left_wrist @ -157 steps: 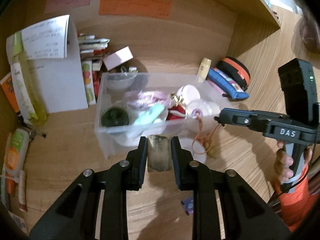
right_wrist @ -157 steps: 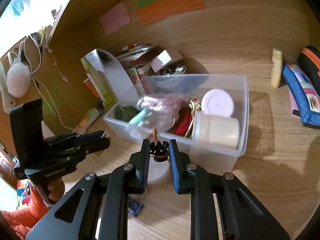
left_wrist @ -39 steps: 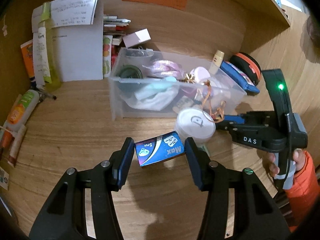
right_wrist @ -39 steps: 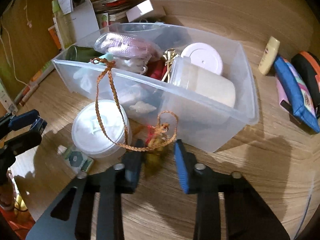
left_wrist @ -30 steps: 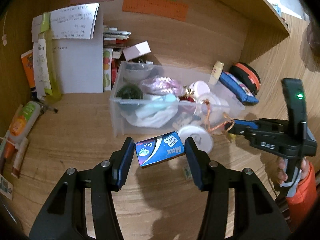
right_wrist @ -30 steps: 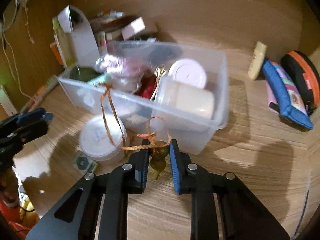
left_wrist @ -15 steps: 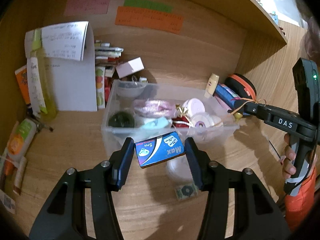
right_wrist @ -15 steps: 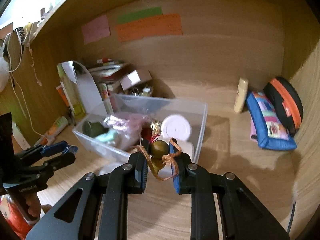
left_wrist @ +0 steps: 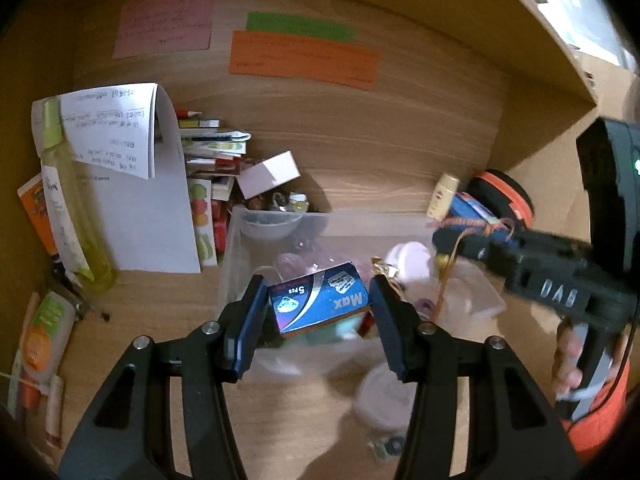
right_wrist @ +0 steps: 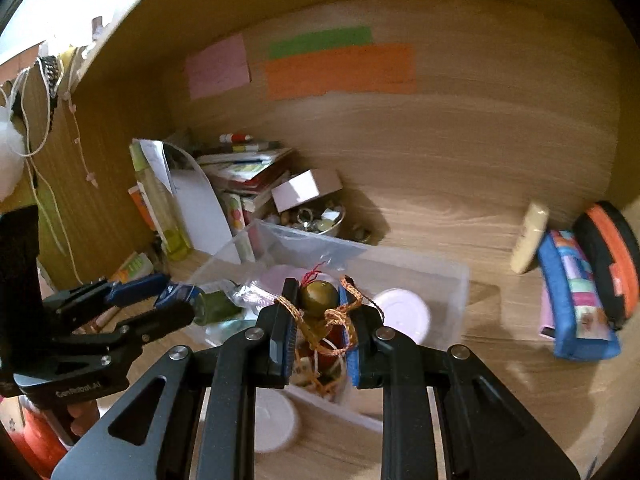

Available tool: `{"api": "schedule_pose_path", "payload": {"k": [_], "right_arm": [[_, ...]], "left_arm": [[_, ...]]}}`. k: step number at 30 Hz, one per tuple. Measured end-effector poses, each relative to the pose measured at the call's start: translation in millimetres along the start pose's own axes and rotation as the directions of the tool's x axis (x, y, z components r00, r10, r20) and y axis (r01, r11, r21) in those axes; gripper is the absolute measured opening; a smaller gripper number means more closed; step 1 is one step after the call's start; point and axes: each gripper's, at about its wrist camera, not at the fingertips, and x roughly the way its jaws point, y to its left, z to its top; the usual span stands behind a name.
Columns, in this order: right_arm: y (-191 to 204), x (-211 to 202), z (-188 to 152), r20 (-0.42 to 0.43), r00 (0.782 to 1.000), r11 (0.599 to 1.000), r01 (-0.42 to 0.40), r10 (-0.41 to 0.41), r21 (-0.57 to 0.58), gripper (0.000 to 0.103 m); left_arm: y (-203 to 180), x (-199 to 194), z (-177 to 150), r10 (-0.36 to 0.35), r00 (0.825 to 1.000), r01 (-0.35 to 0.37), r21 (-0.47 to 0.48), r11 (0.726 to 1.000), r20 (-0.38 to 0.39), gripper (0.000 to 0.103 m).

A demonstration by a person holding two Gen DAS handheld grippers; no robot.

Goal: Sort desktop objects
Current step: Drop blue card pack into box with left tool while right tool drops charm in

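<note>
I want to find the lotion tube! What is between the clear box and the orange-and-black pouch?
In the right wrist view, the cream tube and a blue pencil case lie between the clear box and the orange-and-black pouch.

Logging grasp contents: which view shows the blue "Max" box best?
Left wrist view: the blue box sits clamped in the left hand-held gripper, label readable. Right wrist view shows only a blue sliver between that gripper's fingers.

**Lighting and picture quality**

Warm, dim light fills the wooden alcove; daylight overexposes the upper corners outside it. Strong fisheye distortion bends the back wall and darkens the frame edges. Motion blur smears the clear bin and the right gripper. Soft shadows lie beneath the gripper frames.
</note>
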Motion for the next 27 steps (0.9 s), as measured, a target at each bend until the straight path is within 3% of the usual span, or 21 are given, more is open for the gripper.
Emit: {"api": "schedule_pose_path", "payload": {"k": [9, 18, 20, 25, 27], "right_arm": [[1.2, 49.2, -22.2, -0.139, 0.990, 1.000, -0.014, 0.013, -0.006, 0.018], [7.4, 57.9, -28.2, -0.178, 0.984, 0.999, 0.008, -0.018, -0.052, 0.020], [7.0, 57.3, -28.3, -0.191, 0.982, 0.999, 0.002, -0.011, -0.045, 0.031], [8.6, 48.5, -29.5, -0.193, 0.981, 0.999, 0.016, -0.025, -0.047, 0.034], [9.0, 40.9, -30.4, -0.182, 0.983, 0.998, 0.030, -0.038, -0.047, 0.040]], "left_arm": [[5.9, 35.4, -8.5, 0.027, 0.998, -0.027, 0.002, 1.000, -0.057, 0.052], [0.2, 38.8, -13.6, 0.018, 0.998, -0.016, 0.035, 0.999, -0.067, 0.052], [-0.8, 38.7, -13.9, 0.013, 0.997, -0.010, 0.039, 0.999, -0.072, 0.055], [-1.8, 33.6, -14.0, -0.001, 0.997, 0.004, 0.041, 0.999, -0.073, 0.060], [-1.5, 29.1, -14.4, -0.003, 0.998, 0.005, 0.038, 0.999, -0.068, 0.062]]}}
